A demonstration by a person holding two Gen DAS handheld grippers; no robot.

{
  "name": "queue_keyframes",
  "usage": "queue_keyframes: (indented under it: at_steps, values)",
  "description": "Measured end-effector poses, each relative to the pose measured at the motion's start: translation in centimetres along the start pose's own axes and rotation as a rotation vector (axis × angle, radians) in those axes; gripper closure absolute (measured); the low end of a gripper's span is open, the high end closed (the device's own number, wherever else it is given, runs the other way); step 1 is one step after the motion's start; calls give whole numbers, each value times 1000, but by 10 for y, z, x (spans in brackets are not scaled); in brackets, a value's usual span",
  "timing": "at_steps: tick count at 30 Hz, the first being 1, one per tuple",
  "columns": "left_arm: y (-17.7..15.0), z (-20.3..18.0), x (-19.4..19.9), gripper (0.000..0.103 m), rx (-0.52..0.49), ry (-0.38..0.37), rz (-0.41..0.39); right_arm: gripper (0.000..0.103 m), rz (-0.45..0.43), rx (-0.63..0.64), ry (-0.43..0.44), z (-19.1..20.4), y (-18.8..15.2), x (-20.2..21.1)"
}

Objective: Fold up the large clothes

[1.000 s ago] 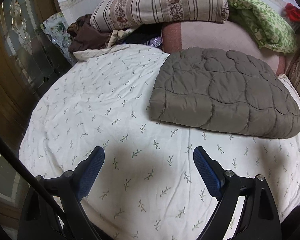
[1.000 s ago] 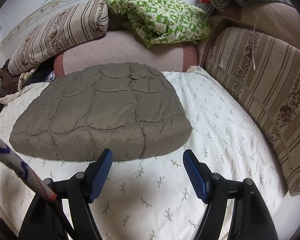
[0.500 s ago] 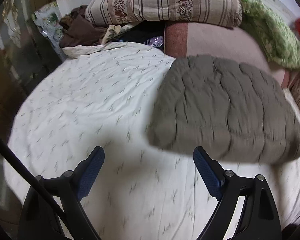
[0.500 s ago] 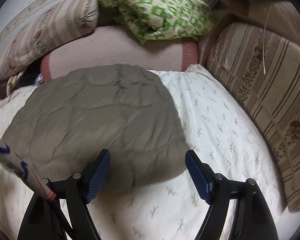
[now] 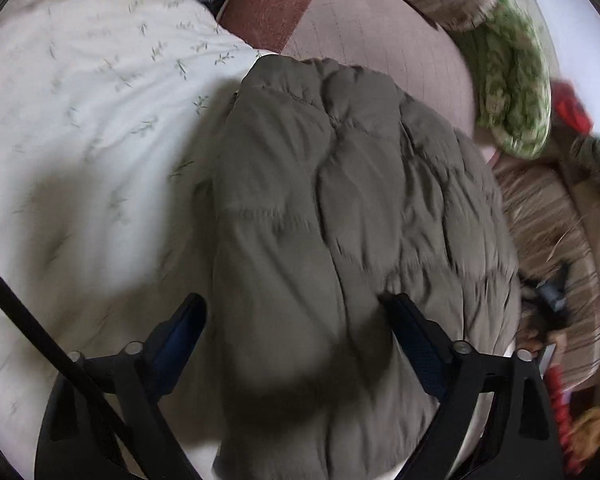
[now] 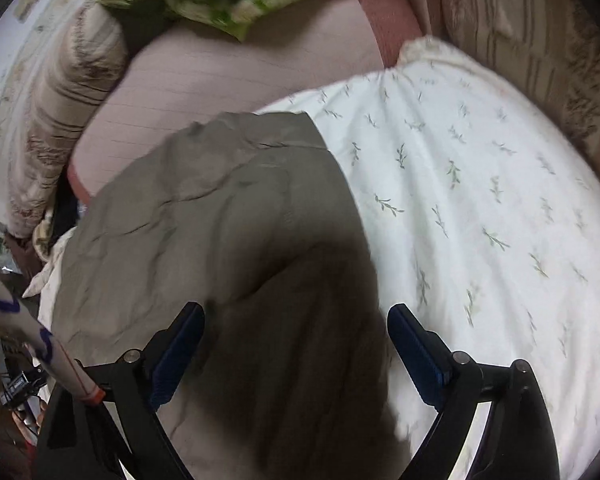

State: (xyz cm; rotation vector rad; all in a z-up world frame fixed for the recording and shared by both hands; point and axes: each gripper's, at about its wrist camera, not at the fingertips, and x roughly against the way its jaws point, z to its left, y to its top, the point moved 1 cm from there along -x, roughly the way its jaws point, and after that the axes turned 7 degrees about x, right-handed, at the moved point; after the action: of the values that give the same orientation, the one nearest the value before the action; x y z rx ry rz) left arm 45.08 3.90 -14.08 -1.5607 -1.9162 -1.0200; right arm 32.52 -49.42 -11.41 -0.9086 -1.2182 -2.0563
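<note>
A folded grey-brown quilted jacket [image 5: 340, 208] lies on the white leaf-print bedsheet [image 5: 80, 128]. My left gripper [image 5: 296, 320] is open and hovers right over the jacket's near left end, with its fingers astride the fabric. My right gripper [image 6: 296, 328] is open above the jacket's [image 6: 220, 220] near right end, its right finger over the sheet [image 6: 480, 200]. Neither gripper holds anything. Both views are blurred by motion.
A pink-brown bolster [image 5: 380, 32] lies behind the jacket. A green patterned blanket [image 5: 512, 80] and striped cushions [image 6: 540, 40] line the back and right side. The other gripper's tool shows at the right edge of the left wrist view [image 5: 548, 292].
Both grippers have moved forward and down from the bed's near edge to directly over the jacket's two near ends. Both stay open. The jacket has not moved.
</note>
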Motion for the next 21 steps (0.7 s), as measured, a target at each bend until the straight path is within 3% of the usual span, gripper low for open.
queue_keyframes:
  at_steps: [3, 5, 7, 8, 9, 12, 14, 16, 21]
  values:
    - [9, 0, -23, 0, -1, -58, 51, 4, 66, -8, 82, -9, 9, -31]
    - [9, -5, -38, 0, -14, -43, 83, 4, 125, -56, 222, -14, 13, -50]
    - [9, -14, -42, 0, -28, -6, 85, 2, 158, -73, 282, -15, 16, -63]
    - [7, -22, -40, 4, -48, 10, 75, 2, 162, -76, 287, -13, 16, -66]
    - [5, -30, -36, 20, -71, 20, 59, 4, 159, -76, 284, -9, 16, -67]
    - [-3, -53, -12, 47, -142, 55, -1, 29, 124, -47, 268, 6, 15, -54]
    - [-4, -64, 6, 57, -160, 56, -30, 46, 100, -17, 256, 17, 16, -38]
    - [0, -75, 25, 62, -176, 45, -64, 57, 72, -2, 261, 24, 22, -25]
    - [15, -85, 57, 63, -200, 73, -144, 61, -44, 32, 373, 49, 43, 21]
